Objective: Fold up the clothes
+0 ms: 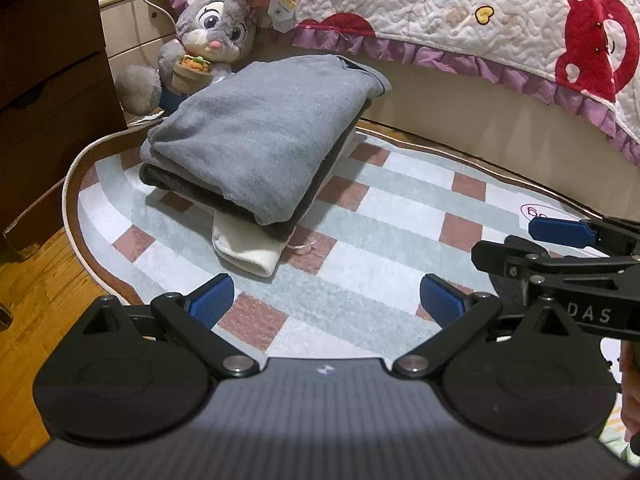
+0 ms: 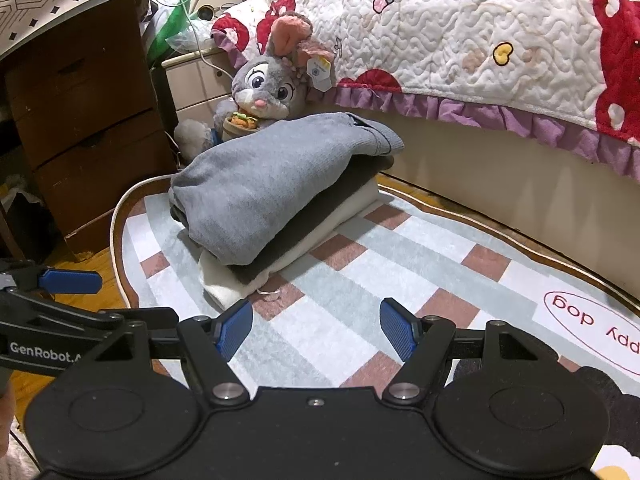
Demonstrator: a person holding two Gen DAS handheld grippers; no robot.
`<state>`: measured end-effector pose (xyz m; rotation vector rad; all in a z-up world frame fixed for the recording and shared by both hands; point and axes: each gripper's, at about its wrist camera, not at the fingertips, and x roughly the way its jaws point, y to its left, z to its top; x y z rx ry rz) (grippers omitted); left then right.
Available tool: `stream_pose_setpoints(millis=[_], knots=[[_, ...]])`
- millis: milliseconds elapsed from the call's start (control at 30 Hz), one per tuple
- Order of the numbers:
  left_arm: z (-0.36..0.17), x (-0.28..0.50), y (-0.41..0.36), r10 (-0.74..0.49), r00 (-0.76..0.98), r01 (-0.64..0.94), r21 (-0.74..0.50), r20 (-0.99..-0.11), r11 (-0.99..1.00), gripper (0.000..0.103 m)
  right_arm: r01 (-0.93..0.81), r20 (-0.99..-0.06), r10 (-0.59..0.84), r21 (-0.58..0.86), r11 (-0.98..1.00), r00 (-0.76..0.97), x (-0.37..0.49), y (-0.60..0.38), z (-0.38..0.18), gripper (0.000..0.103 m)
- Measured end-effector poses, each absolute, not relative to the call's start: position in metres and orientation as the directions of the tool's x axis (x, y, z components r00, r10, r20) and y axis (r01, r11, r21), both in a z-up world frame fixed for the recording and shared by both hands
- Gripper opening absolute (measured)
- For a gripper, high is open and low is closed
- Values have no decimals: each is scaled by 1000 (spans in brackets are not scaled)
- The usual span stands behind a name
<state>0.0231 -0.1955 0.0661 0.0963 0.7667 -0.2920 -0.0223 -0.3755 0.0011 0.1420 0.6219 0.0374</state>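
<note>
- The left tool (image 1: 327,300) hovers low over the rug (image 1: 384,216), its blue pads (image 1: 212,298) spread wide with nothing between them.
- The right tool (image 2: 317,330) is likewise spread apart and empty, above the same rug (image 2: 400,264).
- Each tool shows in the other's view: the right tool (image 1: 560,240) at the right edge of the left view, the left tool (image 2: 68,280) at the left edge of the right view; they sit side by side, near each other.
- Ahead of both tools lies a stack of folded clothes on the rug.
- A grey sweater (image 1: 256,132) is on top, a dark garment (image 1: 176,184) under it, a cream garment (image 1: 248,248) at the bottom, sticking out toward the tools.
- In the right view the same order shows: grey sweater (image 2: 272,176), dark garment (image 2: 304,236), cream garment (image 2: 224,284).
- Neither tool touches the stack.
- A plush rabbit (image 1: 208,36) sits behind the stack, against the bed (image 1: 460,100).
- A quilt (image 1: 460,12) with red bears and a purple frill hangs over the bed side.
- A brown drawer unit (image 2: 88,120) stands left of the rug on a wooden floor (image 1: 32,292).
</note>
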Motion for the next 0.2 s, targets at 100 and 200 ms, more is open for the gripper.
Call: stream_pose_setpoints(millis=[100,200], knots=[[65,24,-196,-226,680,297,-20,-698,955,101,8,-581,79,145,989,810,-22,-376,0,75],[64,24,-196,-228,674,294,-27,-703,955,101,17,-588,89,172,985,804,-21,-377,-1,75]])
